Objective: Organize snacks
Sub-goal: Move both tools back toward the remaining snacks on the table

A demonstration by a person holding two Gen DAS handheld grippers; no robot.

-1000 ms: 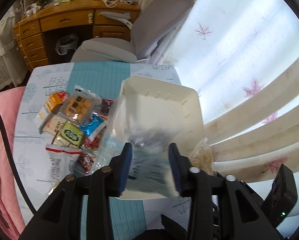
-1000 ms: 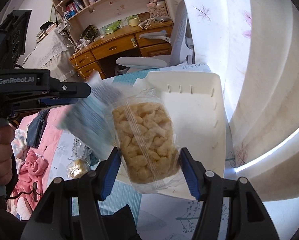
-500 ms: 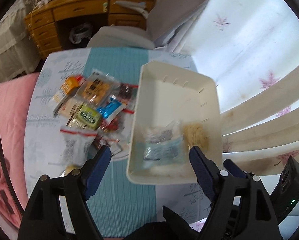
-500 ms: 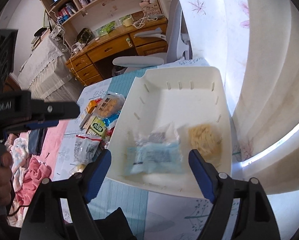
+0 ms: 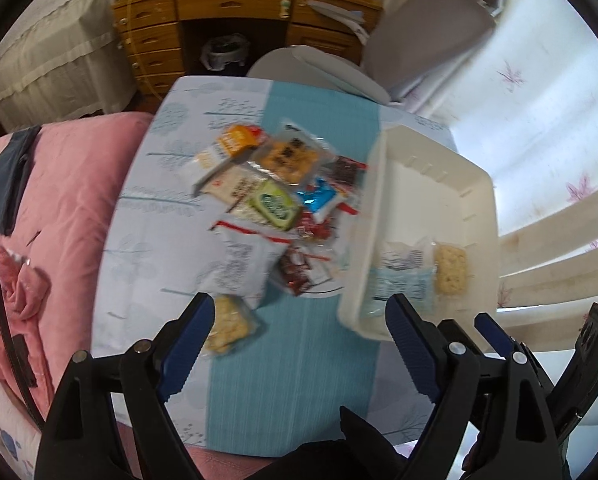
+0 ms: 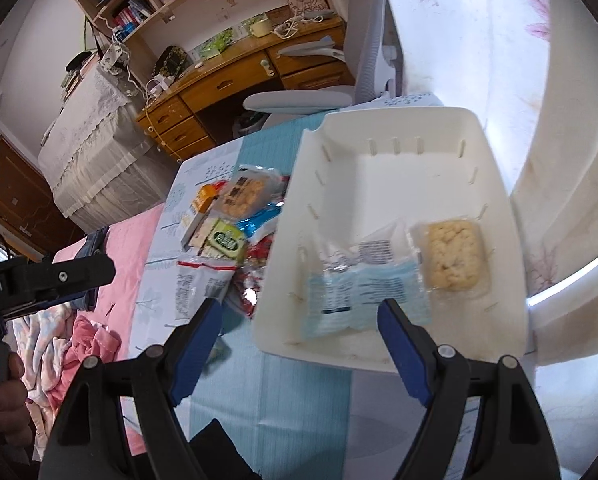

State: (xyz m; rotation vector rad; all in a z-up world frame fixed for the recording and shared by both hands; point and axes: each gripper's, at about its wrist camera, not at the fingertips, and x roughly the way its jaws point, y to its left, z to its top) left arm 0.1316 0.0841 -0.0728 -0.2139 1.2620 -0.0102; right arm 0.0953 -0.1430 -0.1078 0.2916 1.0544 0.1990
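Observation:
A white plastic bin (image 6: 495, 184) (image 5: 475, 184) stands on the table's right side. In it lie a pale blue packet (image 6: 359, 292) (image 5: 399, 286) and a clear bag of puffed snacks (image 6: 453, 256) (image 5: 451, 268). Left of the bin is a pile of snack packets (image 5: 275, 196) (image 6: 219, 236). A small clear cracker bag (image 5: 227, 324) lies apart near the front. My left gripper (image 5: 299, 344) is open and empty above the table's front, left of the bin. My right gripper (image 6: 301, 340) is open and empty above the bin's near edge.
The table has a blue and white cloth (image 5: 291, 380). A pink bed cover (image 5: 47, 216) lies on the left. A grey chair (image 5: 379, 48) and a wooden desk (image 5: 235, 12) stand beyond the table. White curtains (image 5: 539, 120) hang on the right.
Both grippers opened and dropped their packets into the bin, then drew back. The left gripper has swung left, toward the snack pile.

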